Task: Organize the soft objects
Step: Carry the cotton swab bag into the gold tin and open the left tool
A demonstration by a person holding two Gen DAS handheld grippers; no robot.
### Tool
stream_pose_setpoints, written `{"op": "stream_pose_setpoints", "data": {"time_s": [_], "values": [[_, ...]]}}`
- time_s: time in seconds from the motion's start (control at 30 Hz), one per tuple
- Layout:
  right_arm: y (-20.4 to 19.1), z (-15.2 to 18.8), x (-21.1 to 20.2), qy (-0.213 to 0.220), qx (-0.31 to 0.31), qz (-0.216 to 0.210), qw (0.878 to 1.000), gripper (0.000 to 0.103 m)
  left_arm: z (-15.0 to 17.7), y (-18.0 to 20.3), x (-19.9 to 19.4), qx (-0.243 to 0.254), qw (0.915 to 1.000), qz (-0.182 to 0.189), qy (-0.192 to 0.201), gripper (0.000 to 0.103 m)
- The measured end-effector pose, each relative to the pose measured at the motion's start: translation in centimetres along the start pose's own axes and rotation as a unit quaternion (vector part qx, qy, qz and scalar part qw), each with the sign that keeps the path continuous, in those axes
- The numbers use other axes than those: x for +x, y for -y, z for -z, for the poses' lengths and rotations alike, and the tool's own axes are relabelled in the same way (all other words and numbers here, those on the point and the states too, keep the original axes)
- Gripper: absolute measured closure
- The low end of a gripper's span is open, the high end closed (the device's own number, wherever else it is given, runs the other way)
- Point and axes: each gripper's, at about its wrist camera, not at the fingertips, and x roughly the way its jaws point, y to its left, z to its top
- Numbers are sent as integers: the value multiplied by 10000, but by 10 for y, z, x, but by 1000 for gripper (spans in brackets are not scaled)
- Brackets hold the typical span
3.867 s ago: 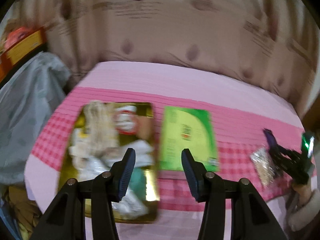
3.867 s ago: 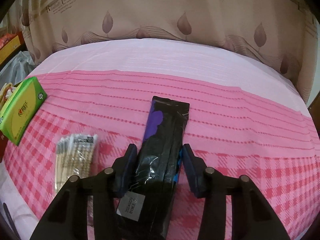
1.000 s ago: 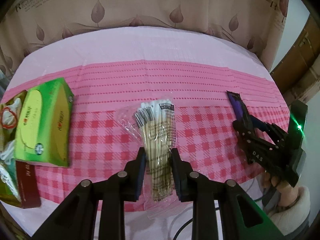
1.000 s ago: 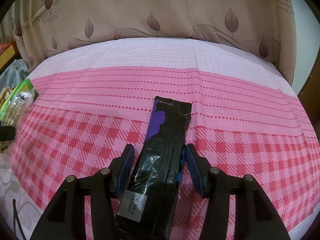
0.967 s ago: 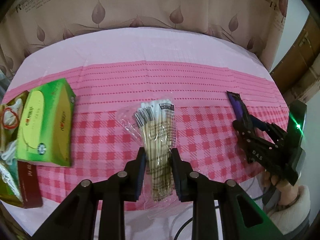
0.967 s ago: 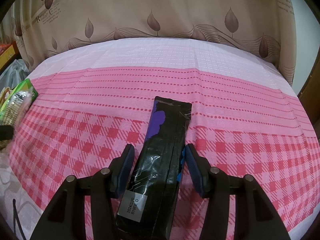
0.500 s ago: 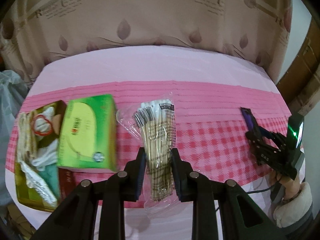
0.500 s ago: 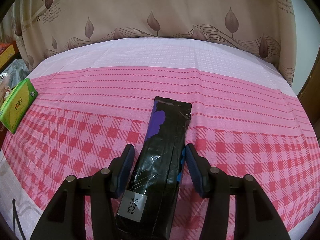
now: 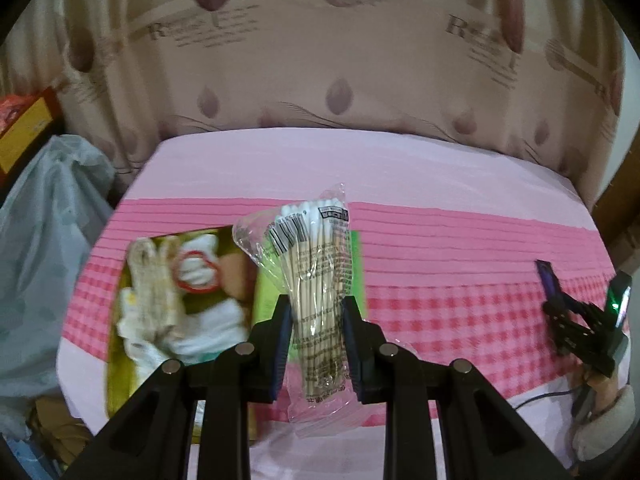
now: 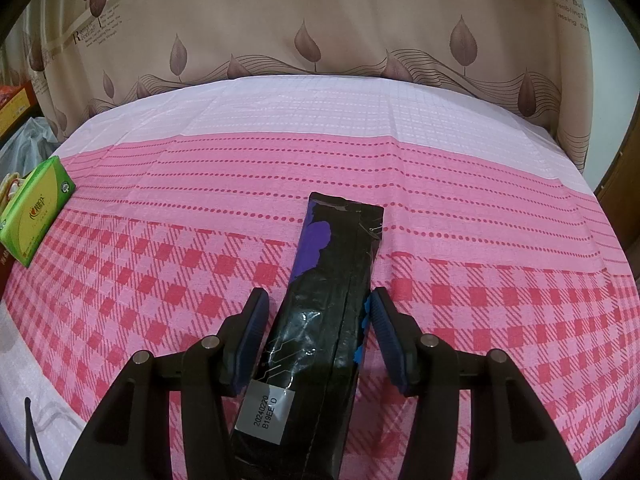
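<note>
Two sets of tongs, each clamped on a package. Left tongs [image 9: 315, 320] gripping a clear plastic bag of wooden cotton swabs [image 9: 316, 280], lifted above the pink checked counter [image 9: 440, 300], over a green tissue box [image 9: 356, 264] and beside a yellow-green tray [image 9: 116, 372] of white soft items. Right tongs [image 10: 316, 340] closed on a long black plastic-wrapped pack with a purple patch [image 10: 332, 280], its far end lying on the cloth, well apart from the tray.
</note>
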Motion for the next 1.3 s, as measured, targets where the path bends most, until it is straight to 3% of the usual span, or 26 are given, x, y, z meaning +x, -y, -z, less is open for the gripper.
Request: {"op": "stream_pose_setpoints", "data": {"time_s": [0.27,0.77,1.07,1.3], "values": [[-1,1,0,0,0,3,10000,53,1,-54,-1,-194,9987,-462,44,78],[0,0,1,-6,-18,14,10000,53,-1,-138,30,-567,9945,-853,-197,78],[1,0,1,-8,-30,24,10000,53,9,-158,59,-613,9939,-783,-478,75],[0,0,1,-8,-25,22,10000,53,16,-157,60,-648,9930,-907,-403,71]]}}
